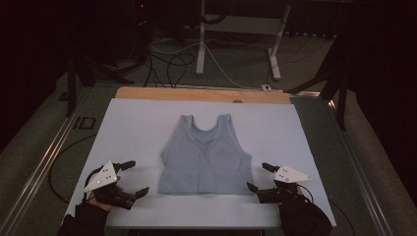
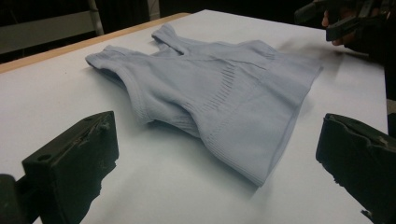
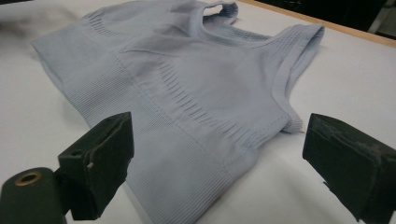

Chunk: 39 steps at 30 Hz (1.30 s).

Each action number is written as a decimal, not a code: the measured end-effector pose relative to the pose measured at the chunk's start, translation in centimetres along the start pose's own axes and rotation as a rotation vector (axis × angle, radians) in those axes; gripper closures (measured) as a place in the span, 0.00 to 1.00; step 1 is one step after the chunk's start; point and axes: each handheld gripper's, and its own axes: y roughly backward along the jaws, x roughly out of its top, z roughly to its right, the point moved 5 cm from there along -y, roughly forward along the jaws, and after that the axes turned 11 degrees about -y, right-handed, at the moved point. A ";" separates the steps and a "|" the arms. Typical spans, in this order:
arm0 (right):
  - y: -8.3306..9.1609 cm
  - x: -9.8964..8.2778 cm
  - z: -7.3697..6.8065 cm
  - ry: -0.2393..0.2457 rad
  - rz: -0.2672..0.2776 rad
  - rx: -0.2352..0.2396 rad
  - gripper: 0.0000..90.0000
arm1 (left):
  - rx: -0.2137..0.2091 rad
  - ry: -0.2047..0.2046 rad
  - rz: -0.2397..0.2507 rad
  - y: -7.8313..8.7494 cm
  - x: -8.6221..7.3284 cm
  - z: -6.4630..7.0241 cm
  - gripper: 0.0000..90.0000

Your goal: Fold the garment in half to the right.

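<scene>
Both grippers, left [image 1: 132, 178] and right [image 1: 260, 177], sit with fingers released, flanking the pale-blue ribbed knit tank top [image 1: 206, 157]; best pinch its hem corners squarely.

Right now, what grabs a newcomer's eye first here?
The pale blue tank top lying flat mid-table on the white surface, straps pointing away from the person. Then the two open tools flanking its hem: the left tool stands off from the near-left corner, the right tool sits right by the near-right corner, neither gripping cloth.
</scene>
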 end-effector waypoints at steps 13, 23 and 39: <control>0.4 -0.2 -0.1 -0.008 -0.011 0.008 0.10 | -0.015 -0.017 -0.004 -0.4 0.2 0.1 0.01; 0.4 -0.2 -0.3 -0.001 -0.016 0.020 0.10 | -0.034 -0.031 -0.032 -0.8 0.3 0.4 0.01; 0.9 2.7 -1.5 -0.004 0.050 0.036 0.10 | -0.046 -0.052 -0.026 -1.0 2.5 0.7 0.01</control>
